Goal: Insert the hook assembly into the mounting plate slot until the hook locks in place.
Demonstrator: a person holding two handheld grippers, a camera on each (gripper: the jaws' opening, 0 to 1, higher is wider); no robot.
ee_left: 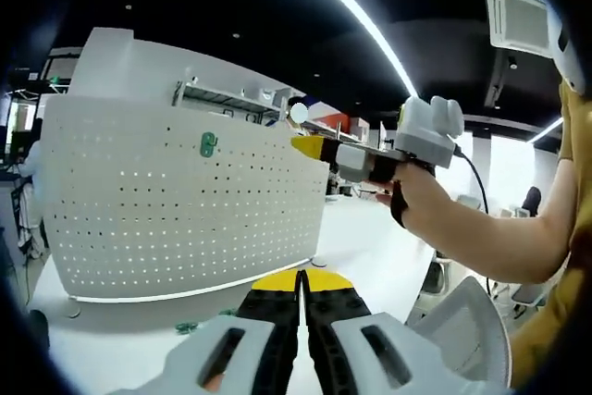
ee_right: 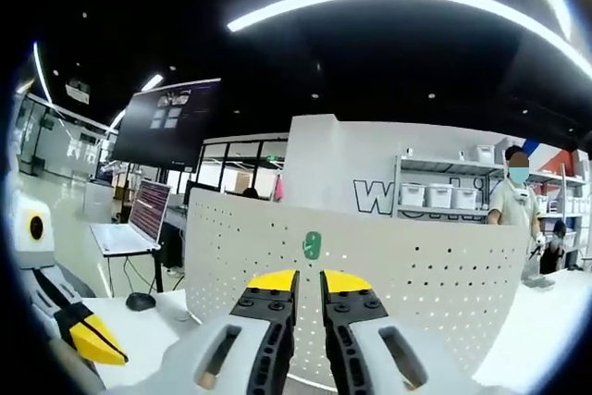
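The green hook (ee_right: 312, 245) sits seated high on the white perforated mounting plate (ee_right: 388, 265), which stands upright on the counter (ee_left: 120, 339). The insertion looks done or nearly so. Left claw (ee_left: 301, 286) is clenched empty, right claw (ee_right: 309, 286) slightly parted and empty; next, press to confirm locking.

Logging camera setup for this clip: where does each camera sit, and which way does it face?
Left gripper view: rides the left gripper, jaws together, facing the pegboard at an angle across the table; the right gripper enters from the right, held by a hand.
Right gripper view: rides the right gripper, jaws slightly apart, facing the pegboard nearly head-on; the left gripper's yellow tip shows at lower left.
Shared: the pegboard and the green hook on it.
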